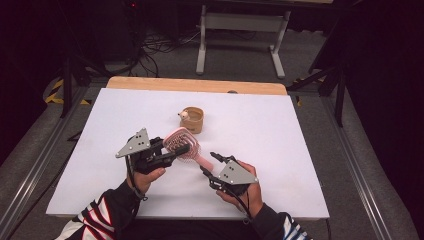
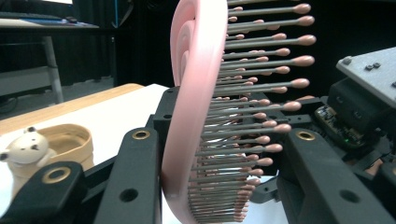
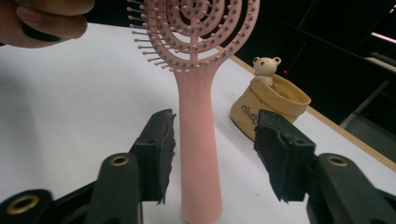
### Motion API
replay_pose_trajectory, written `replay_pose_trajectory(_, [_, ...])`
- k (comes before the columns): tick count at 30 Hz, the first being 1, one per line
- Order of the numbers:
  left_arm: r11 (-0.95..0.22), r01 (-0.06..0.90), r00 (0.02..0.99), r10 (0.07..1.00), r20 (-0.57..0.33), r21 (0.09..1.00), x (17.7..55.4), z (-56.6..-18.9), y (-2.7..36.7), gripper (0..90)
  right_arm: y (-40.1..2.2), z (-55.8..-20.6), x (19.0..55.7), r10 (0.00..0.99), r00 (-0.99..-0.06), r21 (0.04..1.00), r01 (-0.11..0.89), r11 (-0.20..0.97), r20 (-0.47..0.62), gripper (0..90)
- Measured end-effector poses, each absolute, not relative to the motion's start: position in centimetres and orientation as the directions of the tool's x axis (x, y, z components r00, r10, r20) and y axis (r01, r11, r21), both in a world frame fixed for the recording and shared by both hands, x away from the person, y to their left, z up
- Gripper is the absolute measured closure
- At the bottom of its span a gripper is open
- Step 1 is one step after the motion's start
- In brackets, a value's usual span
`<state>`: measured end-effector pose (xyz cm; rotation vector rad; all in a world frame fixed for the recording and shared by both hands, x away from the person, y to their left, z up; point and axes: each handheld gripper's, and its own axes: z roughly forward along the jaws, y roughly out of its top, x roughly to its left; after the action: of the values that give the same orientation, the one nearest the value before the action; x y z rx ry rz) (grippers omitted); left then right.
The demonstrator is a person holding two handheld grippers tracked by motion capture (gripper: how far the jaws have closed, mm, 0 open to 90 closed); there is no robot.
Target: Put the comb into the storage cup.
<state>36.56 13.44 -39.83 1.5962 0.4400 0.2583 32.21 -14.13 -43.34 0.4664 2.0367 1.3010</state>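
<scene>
Pink hairbrush point(image 1: 184, 145): oval vented head, concentric rings, pink ball-tipped bristles, straight flat handle. Centre of frame in high view, head upper left, handle running down-right. Raised off white table point(image 1: 280, 130), head on edge. In left gripper view, head point(image 2: 196, 116) clamped between jaws. In right gripper view, handle point(image 3: 198, 154) between open jaws, untouched.
</scene>
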Motion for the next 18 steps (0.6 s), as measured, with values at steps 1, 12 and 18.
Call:
replay_pose_trajectory(1, [-0.033,0.120,0.896,0.433,-0.094,0.992,36.6,-39.8,13.6,62.8,-14.2,-43.3,32.2,0.615,-0.710,0.898,-0.057,0.437,-0.344,44.0])
replay_pose_trajectory(12, [-0.056,0.098,0.876,0.478,-0.060,0.994,36.7,-39.3,15.3,62.8,-15.5,-42.7,32.2,0.648,-0.682,0.908,-0.058,0.415,-0.339,31.9])
replay_pose_trajectory(18, [-0.062,0.089,0.864,0.502,-0.046,0.994,36.7,-39.1,16.2,62.8,-16.4,-42.7,32.5,0.677,-0.660,0.918,-0.047,0.394,-0.325,25.2])
